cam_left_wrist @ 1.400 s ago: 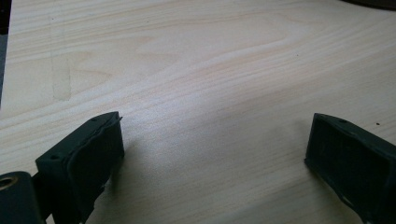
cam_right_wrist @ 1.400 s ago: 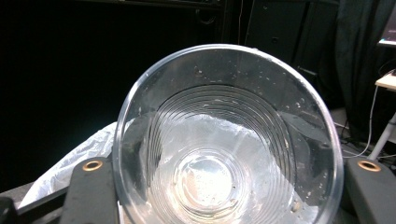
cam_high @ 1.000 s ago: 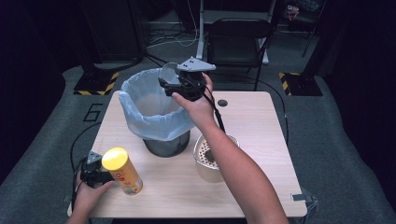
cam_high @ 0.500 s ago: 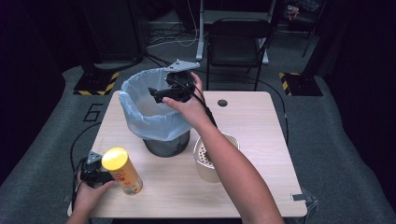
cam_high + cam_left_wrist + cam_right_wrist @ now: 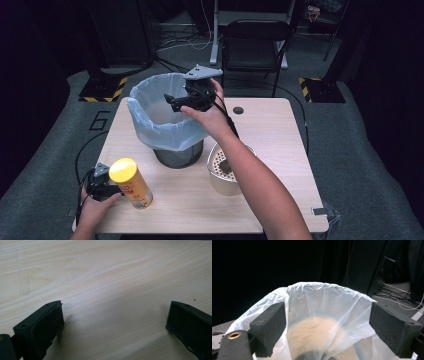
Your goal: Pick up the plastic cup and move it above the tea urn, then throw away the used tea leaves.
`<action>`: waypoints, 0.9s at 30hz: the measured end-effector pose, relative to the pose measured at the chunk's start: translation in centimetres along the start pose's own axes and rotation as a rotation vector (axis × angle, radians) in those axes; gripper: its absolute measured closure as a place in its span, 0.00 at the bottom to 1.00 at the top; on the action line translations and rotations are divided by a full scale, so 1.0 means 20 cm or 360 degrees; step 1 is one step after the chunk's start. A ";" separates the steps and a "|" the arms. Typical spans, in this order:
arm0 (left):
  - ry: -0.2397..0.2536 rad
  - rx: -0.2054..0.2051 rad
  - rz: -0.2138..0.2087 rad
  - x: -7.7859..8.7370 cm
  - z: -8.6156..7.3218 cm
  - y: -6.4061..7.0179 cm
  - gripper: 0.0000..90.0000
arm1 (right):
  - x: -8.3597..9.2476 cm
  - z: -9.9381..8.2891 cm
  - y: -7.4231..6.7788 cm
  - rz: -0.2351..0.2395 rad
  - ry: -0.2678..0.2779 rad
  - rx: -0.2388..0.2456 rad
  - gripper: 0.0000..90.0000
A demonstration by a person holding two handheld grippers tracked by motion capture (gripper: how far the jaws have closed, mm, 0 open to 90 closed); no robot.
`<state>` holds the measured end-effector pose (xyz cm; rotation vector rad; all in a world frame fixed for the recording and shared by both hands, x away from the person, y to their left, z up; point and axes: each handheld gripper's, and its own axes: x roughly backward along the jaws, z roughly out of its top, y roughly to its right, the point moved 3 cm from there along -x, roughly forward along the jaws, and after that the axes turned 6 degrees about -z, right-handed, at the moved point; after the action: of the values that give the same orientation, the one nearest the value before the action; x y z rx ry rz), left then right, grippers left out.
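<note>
Translucent pale-blue plastic liner of the mesh waste bin (image 5: pixel 165 127) directly beneath right gripper (image 5: pixel 328 326) | jaws just opened, nothing held | risk: liner snagged on withdrawal, bin tipped | left gripper (image 5: pixel 112 325) released, beside yellow-lidded canister (image 5: pixel 131 182).

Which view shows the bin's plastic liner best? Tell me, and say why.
The right gripper view: the liner sits close, its rim and mesh-backed inside clear between the open jaws. The high view shows it whole but small. The left gripper view looks at bare table.

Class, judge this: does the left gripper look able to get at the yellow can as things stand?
Probably yes: the left gripper rests on the table right beside the yellow can, jaws open, nothing between them.
</note>
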<state>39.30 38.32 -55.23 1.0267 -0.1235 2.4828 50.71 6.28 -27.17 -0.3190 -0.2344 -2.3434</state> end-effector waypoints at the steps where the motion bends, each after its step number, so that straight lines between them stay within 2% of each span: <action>1: 0.0000 0.0002 0.0003 0.00 0.00 0.00 0.01 | 0.01 0.00 0.00 0.0006 0.0005 0.0003 0.16; 4: 0.0002 0.0013 0.0007 0.00 0.00 0.00 0.01 | 0.03 0.00 0.00 0.0026 0.0024 0.0010 0.18; 5: -0.0001 0.0037 0.0002 0.00 0.00 0.01 0.01 | 0.04 0.00 0.00 0.0024 0.0025 0.0007 0.19; 8: -0.0006 0.0038 0.0006 0.01 0.00 0.01 0.02 | 0.07 -0.01 0.01 0.0023 0.0021 0.0031 0.19; 10: 0.0005 0.0029 0.0025 0.01 0.00 0.01 0.02 | 0.08 -0.01 0.01 0.0026 0.0016 0.0038 0.20; 11: 0.0053 0.0053 0.0045 0.00 -0.01 0.01 0.03 | 0.09 -0.01 0.01 0.0032 0.0018 0.0034 0.20; 15: 0.0064 0.0071 0.0056 0.01 -0.01 0.00 0.09 | 0.12 0.00 0.01 0.0015 0.0032 0.0051 0.21; 18: 0.0055 0.0090 0.0039 0.03 -0.01 -0.01 0.13 | 0.14 0.00 0.01 0.0017 0.0033 0.0051 0.21; 20: 0.0081 0.0136 0.0008 0.04 -0.01 -0.01 0.17 | 0.17 -0.01 0.01 0.0030 0.0041 0.0043 0.23; 22: 0.0078 0.0124 0.0045 0.05 0.00 -0.01 0.18 | 0.19 -0.03 0.01 0.0020 0.0041 0.0074 0.25; 23: 0.0066 0.0140 0.0042 0.06 0.00 -0.01 0.20 | 0.20 -0.04 0.01 0.0018 0.0033 0.0088 0.25; 25: 0.0079 0.0128 0.0036 0.08 0.00 -0.02 0.23 | 0.21 -0.05 0.02 0.0008 0.0030 0.0120 0.26; 27: 0.0064 0.0122 0.0008 0.10 0.01 -0.02 0.24 | 0.23 -0.07 0.02 0.0029 0.0029 0.0106 0.27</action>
<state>38.37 39.34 -53.77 1.0076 -0.0183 2.5285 47.67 2.55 -27.09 -0.2662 -0.2986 -2.3143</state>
